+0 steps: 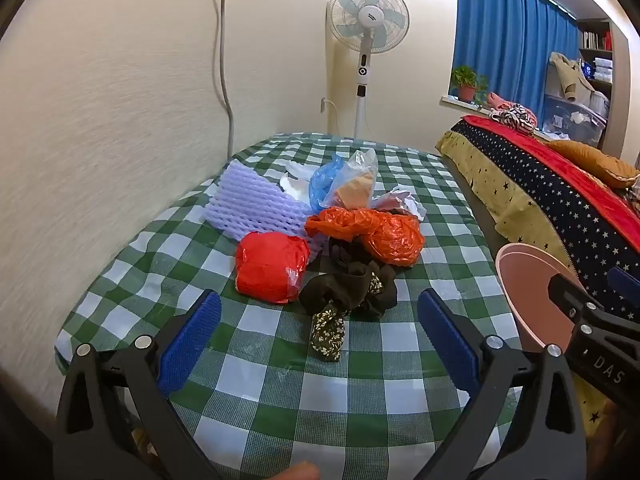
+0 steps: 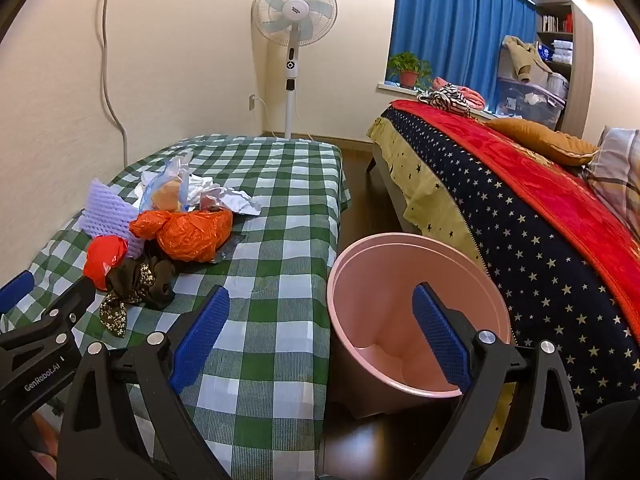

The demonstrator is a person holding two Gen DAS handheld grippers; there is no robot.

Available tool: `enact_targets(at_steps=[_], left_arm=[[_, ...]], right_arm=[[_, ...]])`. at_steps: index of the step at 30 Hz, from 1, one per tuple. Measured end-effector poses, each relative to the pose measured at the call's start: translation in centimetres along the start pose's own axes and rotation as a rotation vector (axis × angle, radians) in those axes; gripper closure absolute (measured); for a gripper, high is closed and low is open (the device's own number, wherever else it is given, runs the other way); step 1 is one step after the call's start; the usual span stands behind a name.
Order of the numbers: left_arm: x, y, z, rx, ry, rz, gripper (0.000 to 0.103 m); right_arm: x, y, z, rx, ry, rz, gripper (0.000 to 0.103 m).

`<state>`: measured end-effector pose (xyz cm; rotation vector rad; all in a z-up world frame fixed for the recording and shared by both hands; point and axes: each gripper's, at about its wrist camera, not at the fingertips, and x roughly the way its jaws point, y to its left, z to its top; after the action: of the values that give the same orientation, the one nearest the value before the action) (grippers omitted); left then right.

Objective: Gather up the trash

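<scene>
Plastic and foam trash (image 1: 340, 224) sits heaped on the checked worktop (image 1: 280, 360) ahead of my left claw (image 1: 320, 336) — wide apart, empty, tilted down at it — while my right claw (image 2: 320, 332), equally wide and empty, angles over the pink bin (image 2: 348, 264) waiting beside the worktop.

In the left wrist view, the pink bin (image 1: 528, 304) shows only part of its rim and wall, the rest covered by the right tool (image 1: 592, 300) and lost toward the frame edge. The white crumpled bits (image 1: 294, 184) lie half buried behind the blue bag (image 1: 324, 184). Books on the far shelf (image 2: 554, 22) are too small to read.
</scene>
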<state>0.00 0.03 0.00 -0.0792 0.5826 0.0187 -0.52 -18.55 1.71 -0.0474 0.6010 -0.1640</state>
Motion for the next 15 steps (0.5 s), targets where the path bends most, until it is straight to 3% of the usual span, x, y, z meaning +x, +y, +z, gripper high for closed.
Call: enact_targets(at_steps=[15], left_arm=[[0.07, 0.22, 0.07, -0.021, 0.016, -0.008, 0.008]], right_arm=[[-0.09, -0.01, 0.07, 0.000, -0.006, 0.000, 0.012]])
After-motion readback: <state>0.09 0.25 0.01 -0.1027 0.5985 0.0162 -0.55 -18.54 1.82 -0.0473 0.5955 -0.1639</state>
